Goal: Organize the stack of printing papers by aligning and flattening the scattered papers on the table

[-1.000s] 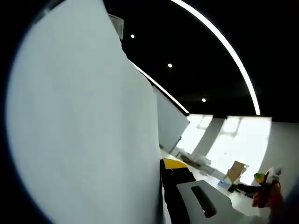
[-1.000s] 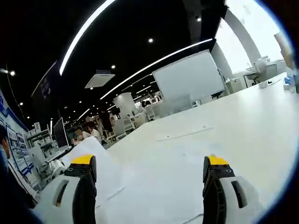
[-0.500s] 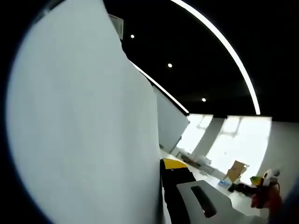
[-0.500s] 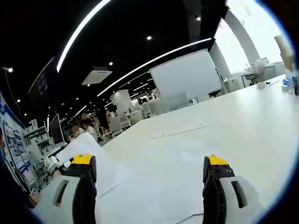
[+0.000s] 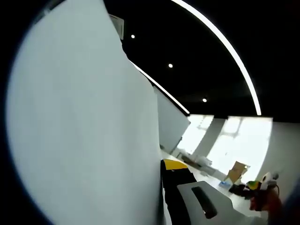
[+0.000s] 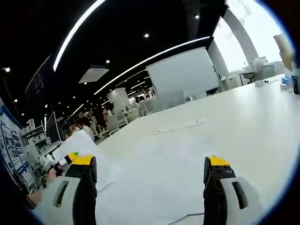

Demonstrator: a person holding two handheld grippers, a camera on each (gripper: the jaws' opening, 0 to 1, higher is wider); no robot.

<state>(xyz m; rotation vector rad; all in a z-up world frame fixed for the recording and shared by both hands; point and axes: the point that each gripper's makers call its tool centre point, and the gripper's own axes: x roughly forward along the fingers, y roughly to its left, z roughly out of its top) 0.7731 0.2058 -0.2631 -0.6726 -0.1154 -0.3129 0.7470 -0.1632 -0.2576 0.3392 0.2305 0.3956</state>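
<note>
Paper fills most of the left gripper view: a large white sheet of printing paper (image 5: 84, 126) stands raised and close against the left hand-held gripper (image 5: 161, 197), of which one yellow-tipped black jaw shows right beside the sheet's edge. It looks pinched there, though the other jaw is hidden, so I cannot tell for sure. In the right gripper view the right hand-held gripper (image 6: 149, 183) hangs with its jaws spread wide and nothing between them, over more flat white printing sheets (image 6: 159, 192) lying loose on the long white worktop (image 6: 243, 126). Off to its left the raised sheet shows again, with the other gripper beside it.

To do this step well, I'd say the lifted sheet should come down slowly, edges matched to the sheets below, with the free gripper then pressing and smoothing outward.

Against a second ago, the left gripper view is unchanged; the right gripper view has swung a little, so the raised sheet sits lower and further left.
</note>
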